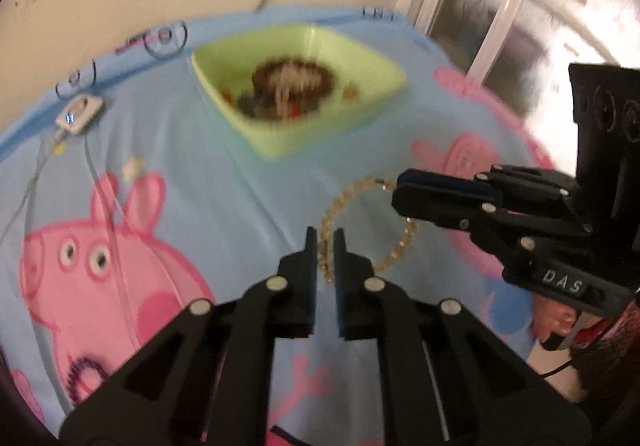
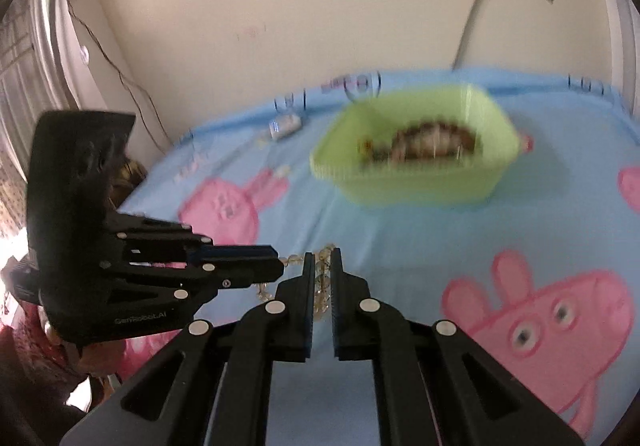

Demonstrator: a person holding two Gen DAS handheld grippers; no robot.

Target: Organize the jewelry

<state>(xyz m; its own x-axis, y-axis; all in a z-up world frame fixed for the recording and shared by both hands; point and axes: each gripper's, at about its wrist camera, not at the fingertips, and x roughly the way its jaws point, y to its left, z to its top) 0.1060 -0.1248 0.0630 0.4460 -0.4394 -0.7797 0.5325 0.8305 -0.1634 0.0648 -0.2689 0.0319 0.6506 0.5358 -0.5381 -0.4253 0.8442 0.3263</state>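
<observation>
Both tools are clamped on one pale beaded bracelet (image 1: 362,224), held between them over the blue cartoon-pig sheet (image 1: 192,173). The left tool (image 1: 326,242) pinches its near side and the right tool (image 1: 400,189) its far side. Behind sits a green tray (image 1: 280,141) with more jewelry, blurred.

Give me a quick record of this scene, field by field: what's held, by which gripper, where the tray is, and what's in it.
held item: pale beaded bracelet
left gripper: shut on one side of the loop
right gripper: shut on the other side
tray: green tray, on the cartoon-print sheet beyond the bracelet
tray contents: dark beaded jewelry, blurred
other: small white device with cables
</observation>
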